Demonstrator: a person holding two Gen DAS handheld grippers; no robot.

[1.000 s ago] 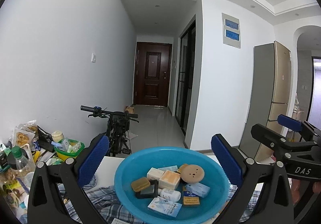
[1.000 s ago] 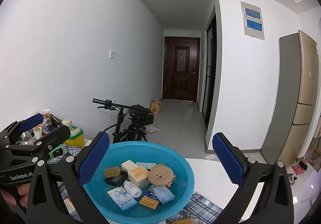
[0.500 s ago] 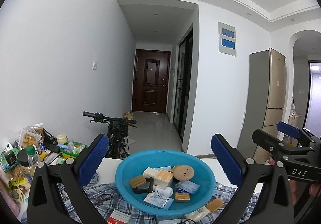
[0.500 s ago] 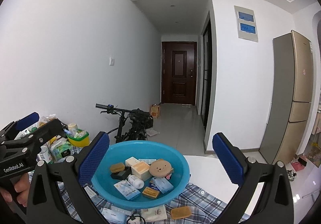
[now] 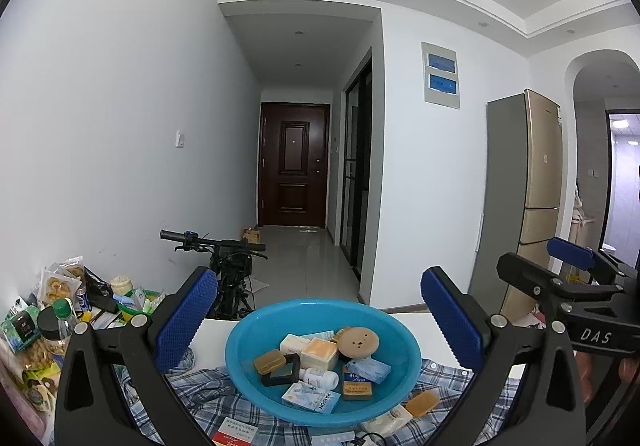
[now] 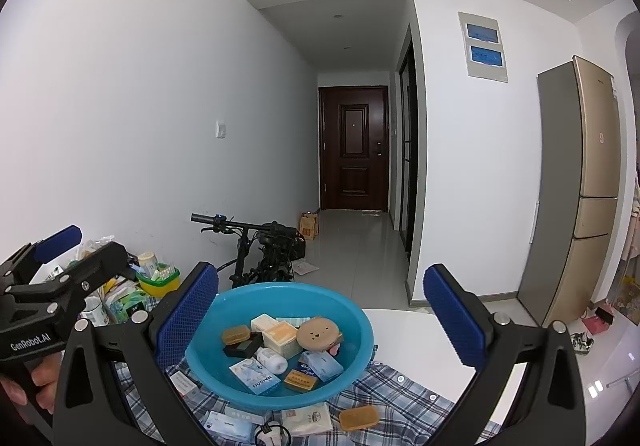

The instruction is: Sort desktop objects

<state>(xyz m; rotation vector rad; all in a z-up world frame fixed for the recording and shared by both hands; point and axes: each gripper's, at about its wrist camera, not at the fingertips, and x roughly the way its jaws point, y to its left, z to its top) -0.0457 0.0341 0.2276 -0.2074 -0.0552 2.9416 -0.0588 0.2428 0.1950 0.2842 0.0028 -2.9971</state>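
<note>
Both tools hang level above the near edge of the white desk (image 6: 404, 320), likely held back there so each camera takes in the whole spread before a pick is chosen. The left gripper (image 5: 320, 316) has its blue ribbed fingers (image 5: 186, 320) spread wide and released, nothing between them; the right gripper (image 6: 320, 312) is likewise splayed and empty. Between the fingers in both views sits the round blue plastic basin (image 5: 240, 358), resting on a crumpled blue-and-white plaid cloth (image 6: 384, 386), and it seems to serve as the collecting place: inside it lie small boxes, a tan round bear-faced case (image 6: 319, 332), a white pill bottle (image 6: 273, 359) and a blue-and-white carton (image 6: 254, 377). Unsorted things lie on the cloth at the basin's 6 o'clock: a flat amber soap bar (image 6: 359, 417), a white tissue packet (image 6: 306, 416) and a coiled cable whose details I cannot make out. At 9 o'clock a heap of snack bags and bottles (image 5: 44, 310) crowds the desk's left edge, so lateral room is tight there. From 1 to 3 o'clock the bare desk offers open space, though its far rim drops to the floor just behind the basin.
</note>
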